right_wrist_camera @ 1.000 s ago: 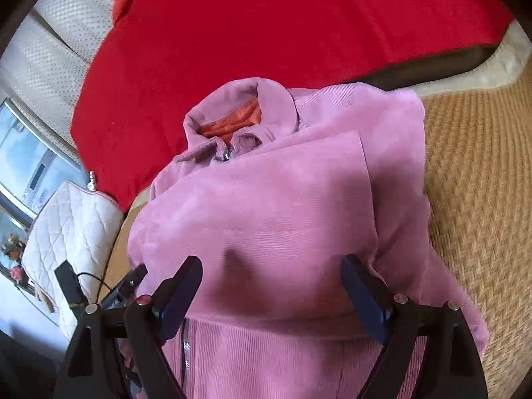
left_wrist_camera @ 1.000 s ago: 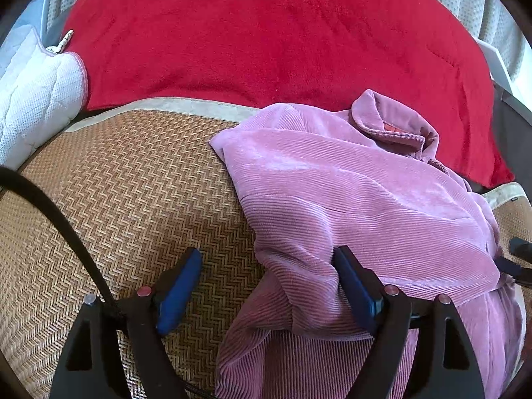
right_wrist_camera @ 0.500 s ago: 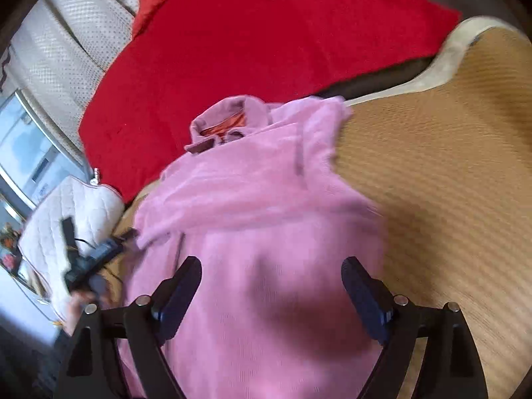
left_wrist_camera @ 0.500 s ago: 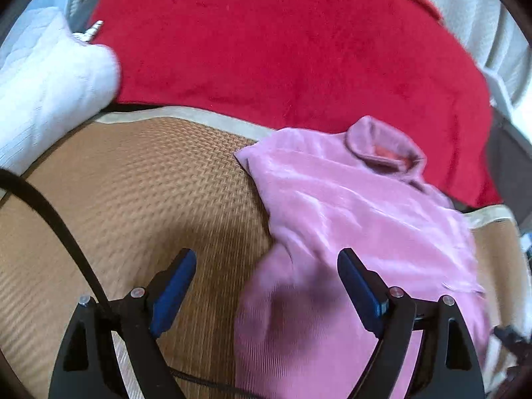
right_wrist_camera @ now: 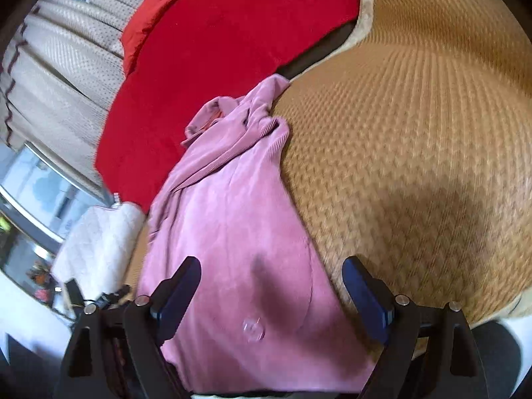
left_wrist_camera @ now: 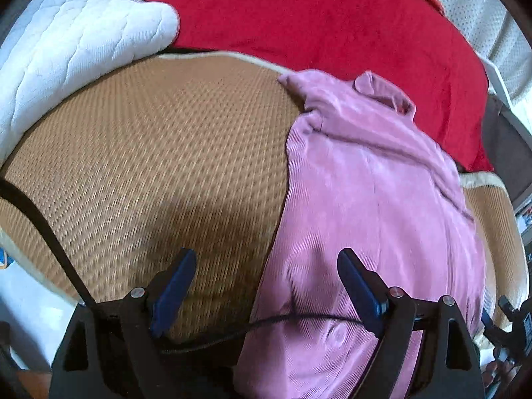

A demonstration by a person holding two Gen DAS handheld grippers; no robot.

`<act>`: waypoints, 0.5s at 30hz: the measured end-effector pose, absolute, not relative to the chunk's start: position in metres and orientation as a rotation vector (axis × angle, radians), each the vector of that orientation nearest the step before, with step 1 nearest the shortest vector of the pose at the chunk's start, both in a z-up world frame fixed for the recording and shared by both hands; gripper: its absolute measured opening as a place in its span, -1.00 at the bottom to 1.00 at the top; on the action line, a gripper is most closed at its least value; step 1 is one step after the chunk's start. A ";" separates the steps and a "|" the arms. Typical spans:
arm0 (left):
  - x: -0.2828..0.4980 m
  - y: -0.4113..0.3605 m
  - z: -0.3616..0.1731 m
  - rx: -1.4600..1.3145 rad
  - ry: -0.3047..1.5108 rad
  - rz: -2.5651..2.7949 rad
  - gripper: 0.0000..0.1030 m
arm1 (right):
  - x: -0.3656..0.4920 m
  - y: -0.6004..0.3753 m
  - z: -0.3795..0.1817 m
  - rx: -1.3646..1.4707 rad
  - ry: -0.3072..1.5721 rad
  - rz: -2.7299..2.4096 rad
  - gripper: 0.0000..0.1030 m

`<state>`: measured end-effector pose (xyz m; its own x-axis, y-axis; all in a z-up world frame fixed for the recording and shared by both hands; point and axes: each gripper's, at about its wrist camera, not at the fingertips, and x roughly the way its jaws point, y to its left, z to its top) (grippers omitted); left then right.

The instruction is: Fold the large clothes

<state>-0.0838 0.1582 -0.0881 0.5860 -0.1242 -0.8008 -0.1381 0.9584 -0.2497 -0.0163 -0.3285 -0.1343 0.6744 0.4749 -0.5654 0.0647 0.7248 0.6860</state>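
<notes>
The pink corduroy jacket (left_wrist_camera: 375, 199) lies flat on the woven straw mat (left_wrist_camera: 149, 153), folded into a long narrow shape, collar toward 12 o'clock and hem toward 6 o'clock.

Left gripper (left_wrist_camera: 266, 286): jaws wide apart, nothing held. It hovers over the jacket's left edge; one finger is over the mat, the other over the fabric. A black cable (left_wrist_camera: 252, 326) crosses the lower jacket between the fingers.

Right gripper (right_wrist_camera: 271, 291): jaws wide apart, nothing held. It hovers over the jacket's right edge near the hem.

Surroundings, left wrist view: a red blanket (left_wrist_camera: 316, 16) at 12 o'clock, touching the collar; a white quilted pad (left_wrist_camera: 66, 43) at 10 o'clock, well apart from the jacket. Curtains (right_wrist_camera: 56, 50) hang at 10 o'clock in the right wrist view.
</notes>
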 end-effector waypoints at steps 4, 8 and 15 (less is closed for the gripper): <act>-0.092 0.158 -0.096 -0.300 0.971 0.011 0.69 | -0.025 -0.321 -0.140 0.739 0.831 0.310 0.74; -0.097 0.150 -0.095 -0.265 0.964 -0.020 0.69 | -0.027 -0.315 -0.142 0.759 0.844 0.334 0.74; -0.105 0.135 -0.097 -0.191 0.999 -0.082 0.69 | -0.026 -0.304 -0.145 0.766 0.861 0.351 0.74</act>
